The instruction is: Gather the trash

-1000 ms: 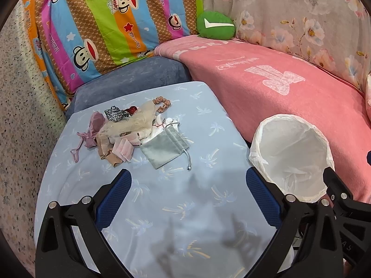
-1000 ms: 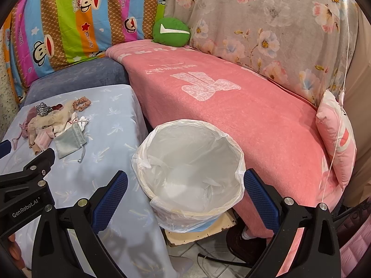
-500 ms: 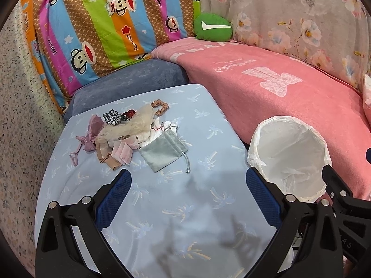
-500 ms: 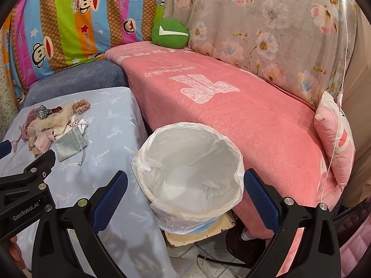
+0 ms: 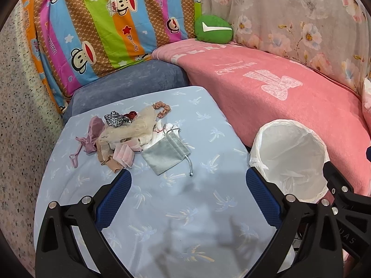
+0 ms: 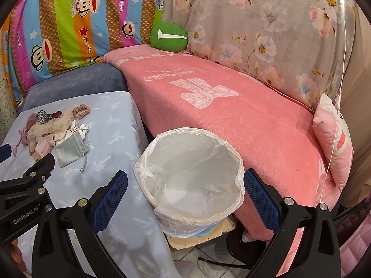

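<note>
Your left gripper (image 5: pixel 187 197) stands wide open and holds nothing; its two blue pads (image 5: pixel 113 199) hang above the light blue palm-print table (image 5: pixel 185 220). Your right gripper (image 6: pixel 185 199) is likewise fully spread and empty, with its two pads straddling the view of the one trash bin (image 6: pixel 190 180).

Take the bin as your landmark. It is lined with one white plastic bag and nothing can be seen inside it. It stands on the floor, just beside the table's right edge and against the pink blanket (image 6: pixel 220 106).

Left of the bin, well apart from it on the table's far half, lies the one trash pile (image 5: pixel 123 134). Counted items in the pile:
- one grey drawstring pouch (image 5: pixel 164 155), nearest the bin;
- one pink scrunchie (image 5: pixel 162 108) at the far edge;
- one black-and-white patterned scrunchie (image 5: pixel 113 119);
- one beige sheer stocking (image 5: pixel 136 125) laid across the top;
- pink face masks (image 5: pixel 125 155), the number unclear.

Beyond the bin, one green cushion (image 6: pixel 168 37) rests at the back of the pink blanket. One pink pillow (image 6: pixel 334 143) stands right of the bin.
</note>
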